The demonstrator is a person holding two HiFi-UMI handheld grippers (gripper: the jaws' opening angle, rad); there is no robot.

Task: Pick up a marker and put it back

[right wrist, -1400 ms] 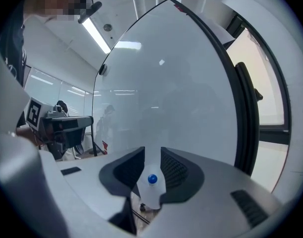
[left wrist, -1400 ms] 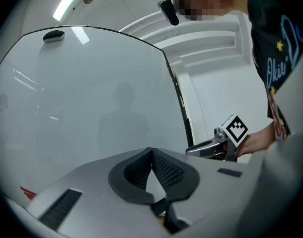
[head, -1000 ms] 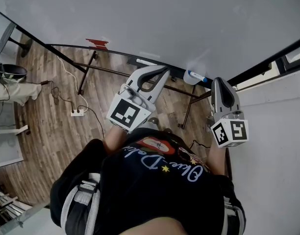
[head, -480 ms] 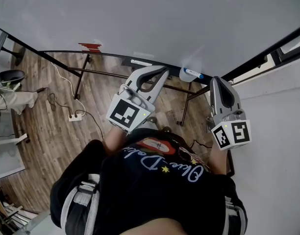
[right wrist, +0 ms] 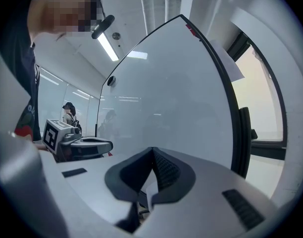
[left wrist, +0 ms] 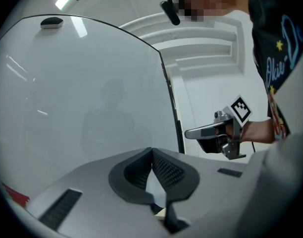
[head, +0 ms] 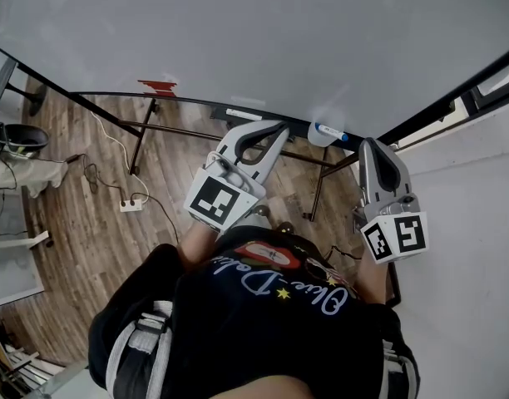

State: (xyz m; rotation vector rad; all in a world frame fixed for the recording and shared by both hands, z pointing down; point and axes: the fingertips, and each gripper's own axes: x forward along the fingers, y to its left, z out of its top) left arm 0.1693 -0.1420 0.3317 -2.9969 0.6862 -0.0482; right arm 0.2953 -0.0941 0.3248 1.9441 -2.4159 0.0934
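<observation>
- My left gripper (head: 269,128) has its jaws pressed together tip to tip, with nothing between them, and its nose faces the whiteboard (head: 263,40).
- My right gripper (head: 373,145) is the same: jaws fully closed and empty. It sits off to the right of the left one, well apart from it.
- The marker (head: 330,130), blue and white, lies on the ledge (head: 196,102) at the board's lower edge. It is just ahead of the tips, between the two grippers, and neither touches it.
- A red item (head: 157,86) sits farther along that ledge, well to the left of my left gripper.
</observation>
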